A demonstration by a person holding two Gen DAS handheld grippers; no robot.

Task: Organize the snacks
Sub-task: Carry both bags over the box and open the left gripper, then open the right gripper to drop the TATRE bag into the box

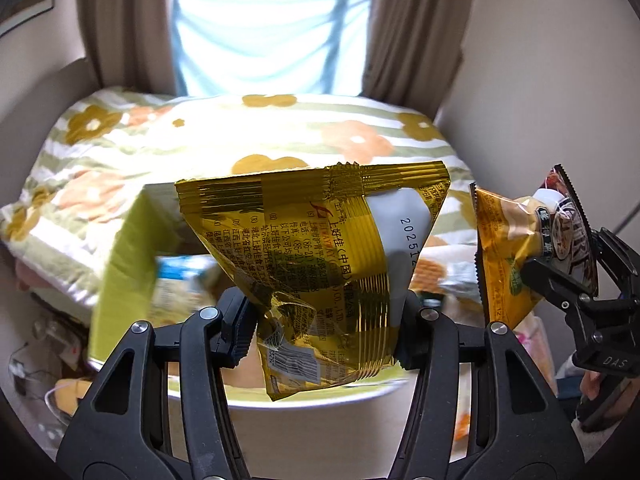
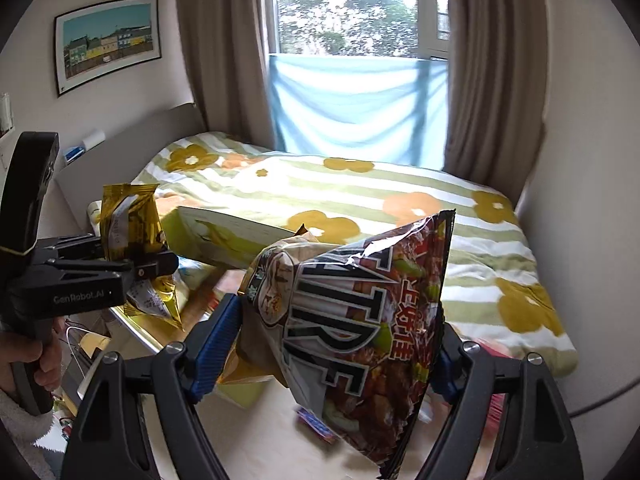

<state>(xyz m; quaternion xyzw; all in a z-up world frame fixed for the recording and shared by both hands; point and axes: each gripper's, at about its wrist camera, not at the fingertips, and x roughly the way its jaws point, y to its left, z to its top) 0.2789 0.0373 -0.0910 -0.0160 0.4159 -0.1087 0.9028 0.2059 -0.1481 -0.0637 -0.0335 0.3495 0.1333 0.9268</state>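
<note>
The left gripper (image 1: 324, 320) has its jaws clamped on one gold snack bag (image 1: 320, 264), lifted above the white worktop (image 1: 320, 420). The right gripper (image 2: 340, 352) grips two bags together, a dark red chip bag (image 2: 360, 340) and an orange one (image 1: 500, 256) behind it. Only the right view shows the framed picture (image 2: 108, 40) beyond the flowered bed (image 2: 360, 200).

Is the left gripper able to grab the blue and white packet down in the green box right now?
Probably not yet. The left gripper is already shut on the gold snack bag, so its jaws are full. That bag also hangs in front of the blue and white packet in the green box.
</note>
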